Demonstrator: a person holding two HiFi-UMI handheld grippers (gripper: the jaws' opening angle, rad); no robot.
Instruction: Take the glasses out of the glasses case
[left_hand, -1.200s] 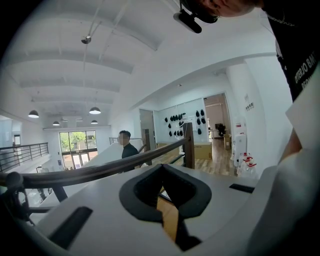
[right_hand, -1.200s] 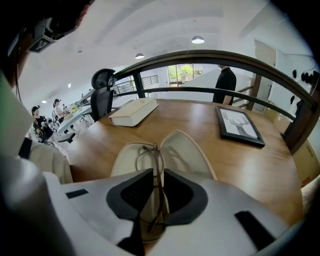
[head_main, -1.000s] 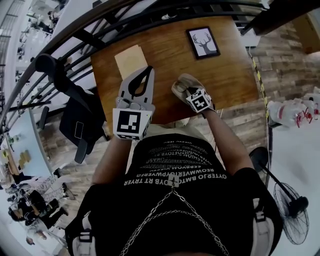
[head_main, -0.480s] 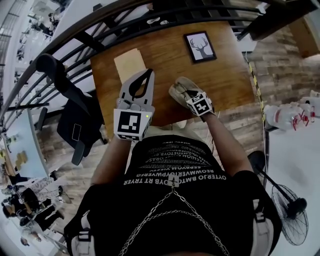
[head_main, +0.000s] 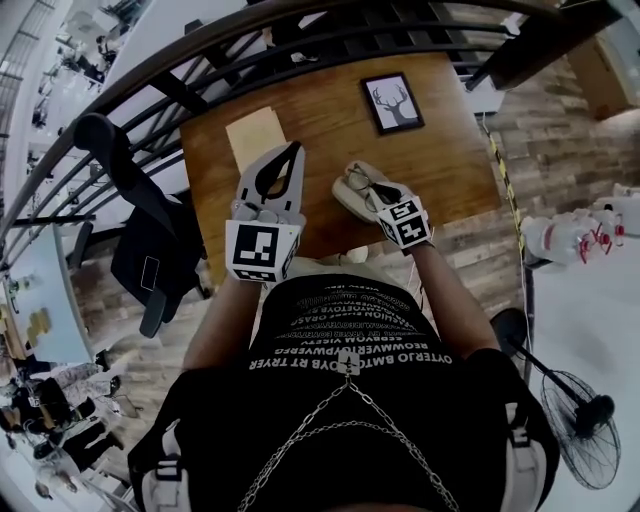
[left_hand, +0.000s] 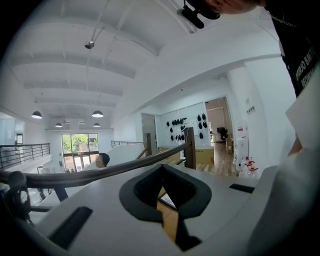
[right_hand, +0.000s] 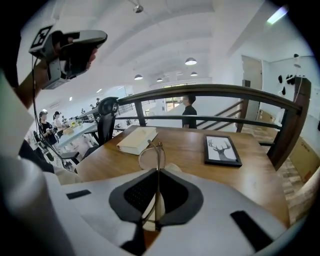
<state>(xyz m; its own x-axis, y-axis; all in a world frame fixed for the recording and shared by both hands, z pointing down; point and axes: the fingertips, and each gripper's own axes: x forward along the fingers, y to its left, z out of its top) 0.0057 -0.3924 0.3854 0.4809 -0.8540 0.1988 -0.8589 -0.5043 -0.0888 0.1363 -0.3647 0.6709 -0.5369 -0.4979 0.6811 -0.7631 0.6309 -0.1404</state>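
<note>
Wire-framed round glasses (right_hand: 158, 160), beige rounded case (head_main: 345, 203)

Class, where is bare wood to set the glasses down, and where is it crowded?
Bare wood lies between the book and the deer picture, and right of the glasses case below that picture. The near edge is crowded: the case, the left claw, the right claw gripping the glasses.

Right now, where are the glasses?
The glasses are right of centre in the head view, pinched in the right hand-held gripper over the open case on the wooden table.
</note>
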